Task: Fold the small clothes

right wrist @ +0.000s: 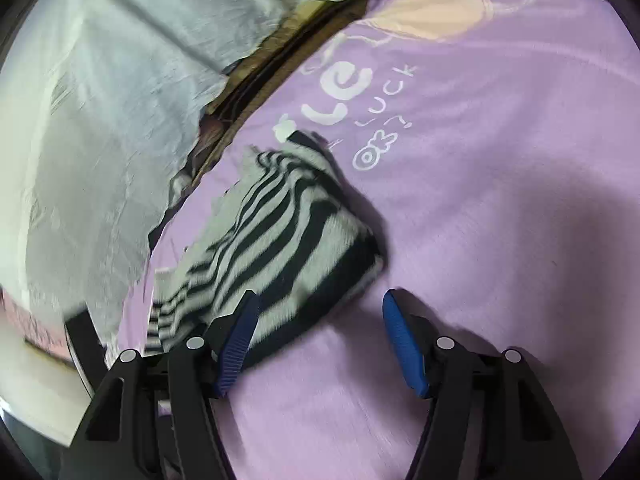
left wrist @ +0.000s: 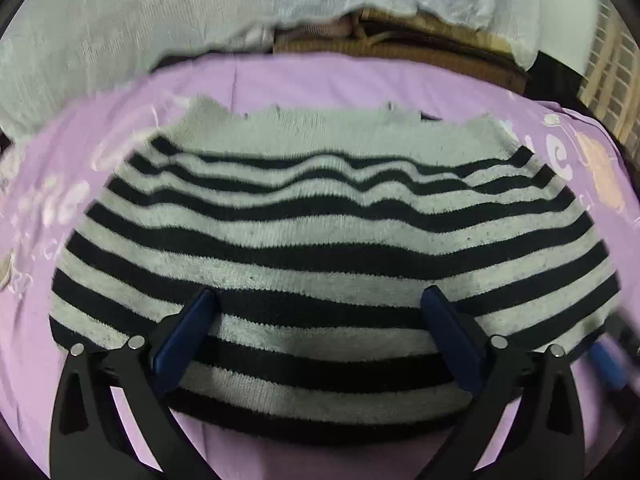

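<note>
A black-and-grey striped knitted garment (left wrist: pixel 320 240) lies folded on a purple printed sheet (left wrist: pixel 280 80). My left gripper (left wrist: pixel 322 300) is open, its blue pads spread wide just above the garment's near part, holding nothing. In the right wrist view the same garment (right wrist: pixel 280 224) lies as a folded bundle to the left of centre. My right gripper (right wrist: pixel 320 304) is open and empty, over the sheet (right wrist: pixel 500 200) at the garment's near right corner; its left pad (right wrist: pixel 240 340) overlaps the garment's edge. The right gripper's blue pad (left wrist: pixel 608 364) shows blurred at the left view's right edge.
White crumpled fabric (left wrist: pixel 160 12) and a brown wooden edge (left wrist: pixel 400 48) lie beyond the sheet's far side. The same white fabric (right wrist: pixel 100 120) fills the left of the right wrist view. The sheet carries white lettering (right wrist: pixel 348 92) and a peach print (right wrist: pixel 436 12).
</note>
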A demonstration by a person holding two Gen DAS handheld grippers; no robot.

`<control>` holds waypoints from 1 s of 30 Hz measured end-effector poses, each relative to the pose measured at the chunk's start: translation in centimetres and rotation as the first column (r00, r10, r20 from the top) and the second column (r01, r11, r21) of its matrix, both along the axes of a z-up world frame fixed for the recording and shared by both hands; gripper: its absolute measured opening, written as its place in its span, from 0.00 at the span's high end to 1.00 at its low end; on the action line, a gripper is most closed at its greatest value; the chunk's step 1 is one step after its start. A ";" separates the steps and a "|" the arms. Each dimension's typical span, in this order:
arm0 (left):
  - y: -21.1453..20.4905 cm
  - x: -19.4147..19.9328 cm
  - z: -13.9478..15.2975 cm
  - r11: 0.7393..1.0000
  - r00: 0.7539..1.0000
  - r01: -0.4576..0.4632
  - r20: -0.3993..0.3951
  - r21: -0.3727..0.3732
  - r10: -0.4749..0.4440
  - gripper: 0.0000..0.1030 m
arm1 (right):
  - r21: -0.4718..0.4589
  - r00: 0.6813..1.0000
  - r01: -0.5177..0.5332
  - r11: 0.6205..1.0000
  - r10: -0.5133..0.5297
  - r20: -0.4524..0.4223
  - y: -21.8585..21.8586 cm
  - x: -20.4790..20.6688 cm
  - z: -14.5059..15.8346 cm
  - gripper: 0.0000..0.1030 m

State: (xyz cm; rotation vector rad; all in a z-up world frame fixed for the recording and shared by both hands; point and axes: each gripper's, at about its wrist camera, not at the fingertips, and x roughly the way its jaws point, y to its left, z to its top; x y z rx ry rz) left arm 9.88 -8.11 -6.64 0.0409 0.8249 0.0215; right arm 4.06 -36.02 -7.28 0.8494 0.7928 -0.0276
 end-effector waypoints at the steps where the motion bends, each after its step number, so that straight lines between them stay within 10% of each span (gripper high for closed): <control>1: -0.1 0.0 0.1 1.000 1.000 0.001 -0.001 0.009 -0.001 0.04 | 0.001 0.999 0.038 0.999 -0.038 -0.022 0.0 0.9 -0.2 0.35; 9: 3.0 -0.2 2.0 0.992 0.998 -0.046 0.041 -0.120 0.051 0.05 | -0.051 0.953 0.298 0.953 -0.300 -0.034 1.3 4.5 -0.3 0.30; 20: 4.6 1.3 0.3 0.989 0.997 -0.077 -0.024 -0.126 0.075 0.04 | -0.060 0.969 0.234 0.970 -0.229 0.090 1.0 3.8 0.8 0.62; 30: 4.4 1.3 0.1 0.992 0.997 -0.075 -0.018 -0.103 0.074 0.04 | -0.028 0.981 0.190 0.981 -0.189 0.028 0.7 5.4 -0.9 0.50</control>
